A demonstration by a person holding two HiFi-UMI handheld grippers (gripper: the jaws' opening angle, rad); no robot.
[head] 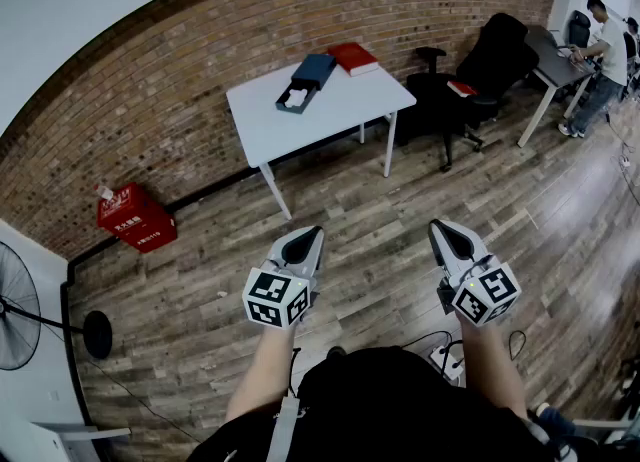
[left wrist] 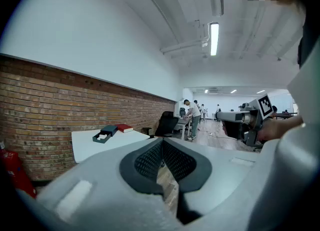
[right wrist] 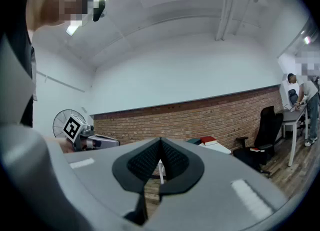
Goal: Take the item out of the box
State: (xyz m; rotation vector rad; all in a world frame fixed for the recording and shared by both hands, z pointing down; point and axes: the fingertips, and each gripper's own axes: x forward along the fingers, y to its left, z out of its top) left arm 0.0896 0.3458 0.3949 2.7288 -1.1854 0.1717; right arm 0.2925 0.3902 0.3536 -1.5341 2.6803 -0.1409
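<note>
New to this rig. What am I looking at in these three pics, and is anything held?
There is no robot here: a person holds a two-jaw gripper in each hand. The head view comes from a camera on the person's head looking down, so the left gripper and right gripper show in front of the body. The other two views come from cameras riding on each gripper, looking along its jaws. Both pairs of jaws are closed with nothing between them, so nothing is held. The person stands back from the white table. On it lie an open dark box with a white item inside, a teal lid-like piece and a red book-shaped object.
</note>
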